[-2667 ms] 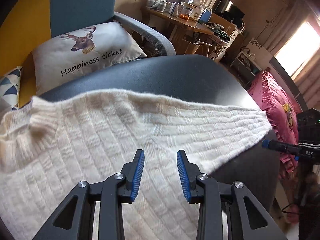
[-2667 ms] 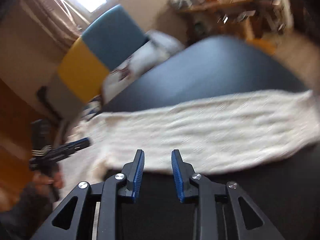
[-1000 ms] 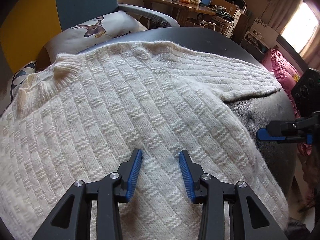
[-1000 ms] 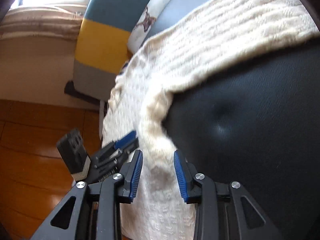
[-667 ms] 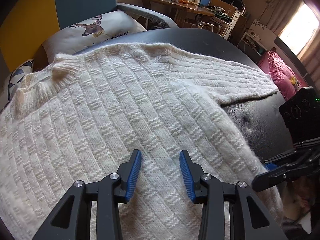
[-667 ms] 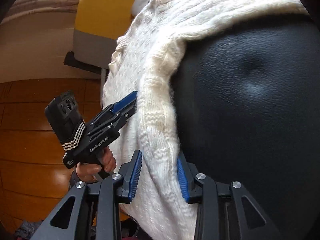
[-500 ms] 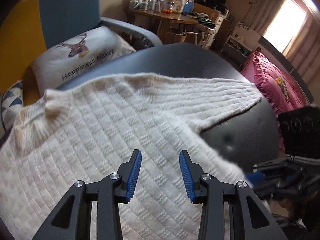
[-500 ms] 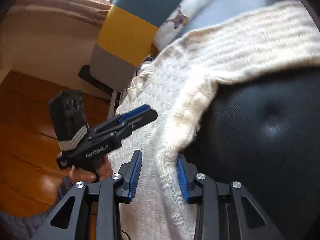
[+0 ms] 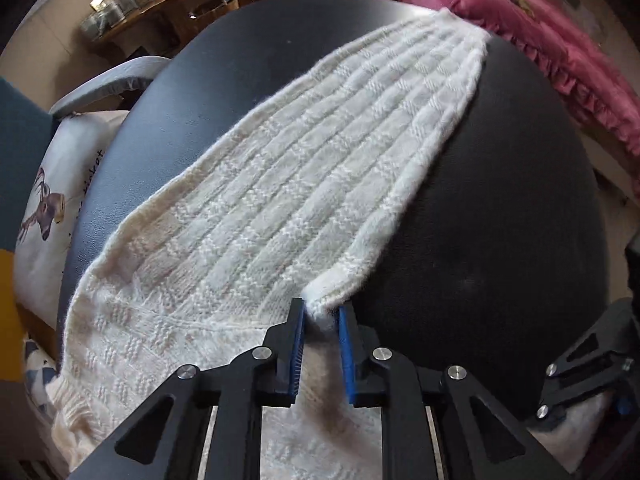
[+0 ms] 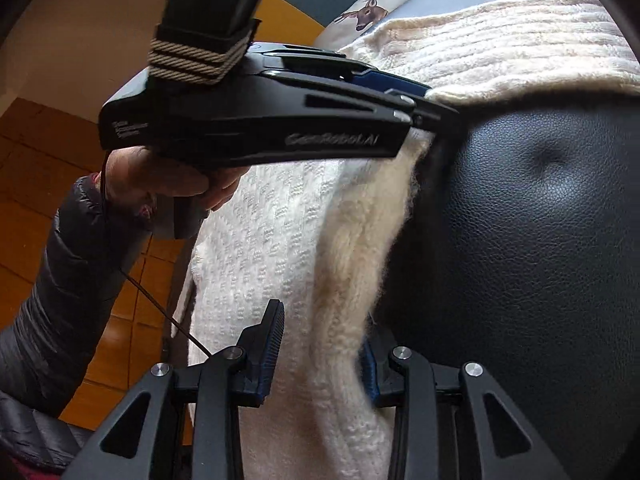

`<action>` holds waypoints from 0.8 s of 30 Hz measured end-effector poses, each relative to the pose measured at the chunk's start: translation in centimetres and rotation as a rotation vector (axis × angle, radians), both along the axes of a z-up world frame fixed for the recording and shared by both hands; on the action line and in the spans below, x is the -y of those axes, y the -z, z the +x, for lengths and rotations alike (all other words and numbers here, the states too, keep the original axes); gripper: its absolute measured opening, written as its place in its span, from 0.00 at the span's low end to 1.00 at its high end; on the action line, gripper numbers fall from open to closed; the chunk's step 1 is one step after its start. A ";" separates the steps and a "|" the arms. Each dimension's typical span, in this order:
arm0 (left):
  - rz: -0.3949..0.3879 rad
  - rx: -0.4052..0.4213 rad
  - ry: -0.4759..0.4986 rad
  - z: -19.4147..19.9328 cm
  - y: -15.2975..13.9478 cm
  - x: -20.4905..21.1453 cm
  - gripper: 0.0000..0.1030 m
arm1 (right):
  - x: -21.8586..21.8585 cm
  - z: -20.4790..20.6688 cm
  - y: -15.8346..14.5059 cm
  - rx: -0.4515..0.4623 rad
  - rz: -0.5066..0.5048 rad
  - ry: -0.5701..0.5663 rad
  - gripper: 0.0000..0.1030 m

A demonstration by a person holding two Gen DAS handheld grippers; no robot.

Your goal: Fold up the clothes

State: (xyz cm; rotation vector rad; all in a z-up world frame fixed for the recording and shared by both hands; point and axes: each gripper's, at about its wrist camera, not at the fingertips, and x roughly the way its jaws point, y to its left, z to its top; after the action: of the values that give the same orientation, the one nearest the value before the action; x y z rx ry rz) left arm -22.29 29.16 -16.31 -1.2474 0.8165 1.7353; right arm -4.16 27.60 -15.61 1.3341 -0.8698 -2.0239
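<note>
A: Sweater (image 9: 304,184): soft, thick knit, light and limp; spread over stool (image 9: 500,208), sleeve outstretched, body hanging off the edge. Best taken at armpit and side edge.

B: Left gripper (image 9: 320,316), 0.5 s ago clear above, now narrowed on armpit. Right gripper (image 10: 324,344) wide, straddling side edge as before, unpinched.

wooden floor (image 10: 24,140), cluttered table (image 9: 168,4), pink bedding (image 9: 540,28)

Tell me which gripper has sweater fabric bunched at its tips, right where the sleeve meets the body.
The left gripper: the sweater puckers between its tips at the sleeve's underarm. The right gripper instead straddles the side edge hanging off the black cushion.
</note>
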 end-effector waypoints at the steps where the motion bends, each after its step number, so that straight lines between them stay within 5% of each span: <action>1: 0.049 0.021 -0.060 -0.7 -0.2 0.3 0.07 | 0.1 0.0 0.2 0.003 0.014 -0.001 0.35; 5: 0.288 0.184 -0.287 -3.4 -0.1 2.5 0.06 | 0.4 0.6 0.2 -0.033 0.069 -0.036 0.34; 8: 0.376 0.286 -0.369 -4.4 1.3 3.6 0.06 | 0.0 0.9 0.5 -0.023 0.067 -0.038 0.31; 13: 0.399 0.298 -0.388 -3.9 0.8 4.4 0.07 | -1.0 0.9 0.4 0.040 0.071 -0.015 0.31; 16: 0.420 0.277 -0.388 -3.7 -1.0 5.3 0.08 | -2.3 1.3 -1.1 0.019 0.181 0.038 0.32; 20: 0.484 0.230 -0.418 -2.3 -3.8 8.1 0.16 | -3.5 2.3 -4.2 -0.090 0.283 0.082 0.32; 24: 0.484 0.156 -0.483 0.3 -4.8 12.8 0.17 | -0.3 1.2 -6.2 -0.190 0.334 -0.010 0.32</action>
State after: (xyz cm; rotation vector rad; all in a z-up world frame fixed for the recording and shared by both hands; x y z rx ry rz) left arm -21.99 16.40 -11.55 -1.2779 -0.0194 2.0176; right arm -2.96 27.90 -9.43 1.2823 -0.4529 -2.3167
